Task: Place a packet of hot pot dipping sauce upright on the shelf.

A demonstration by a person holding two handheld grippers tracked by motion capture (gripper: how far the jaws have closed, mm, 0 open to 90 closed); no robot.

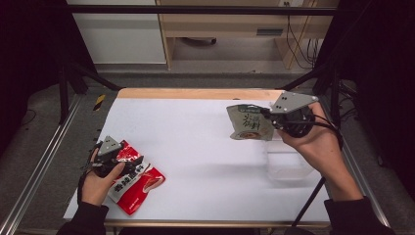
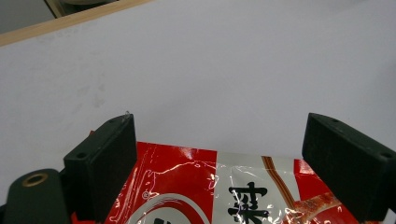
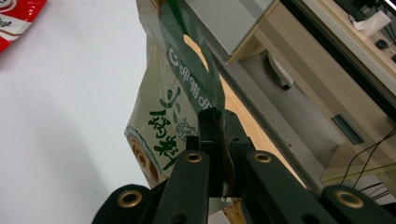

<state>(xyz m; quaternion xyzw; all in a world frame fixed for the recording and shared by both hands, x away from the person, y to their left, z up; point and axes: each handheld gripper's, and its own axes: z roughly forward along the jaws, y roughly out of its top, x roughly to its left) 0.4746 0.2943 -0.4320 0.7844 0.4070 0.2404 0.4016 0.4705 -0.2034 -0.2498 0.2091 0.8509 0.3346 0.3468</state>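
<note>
Pinched tight, my right gripper [image 1: 266,113] holds the green packet [image 1: 249,122] by its edge, lifted above the white table [image 1: 195,142], wrist cocked inward. My left gripper [image 1: 128,164] rests low with jaws spread over the red packet [image 1: 139,183], apparently not touching it.

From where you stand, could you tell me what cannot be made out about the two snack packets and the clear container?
- Red packet: lower part cut off by the bottom edge of the left gripper view; in the high view the left gripper covers part of it.
- Green packet: print too small in the high view; the right gripper hides its clamped edge.
- Clear container: faint, contents unreadable.
</note>
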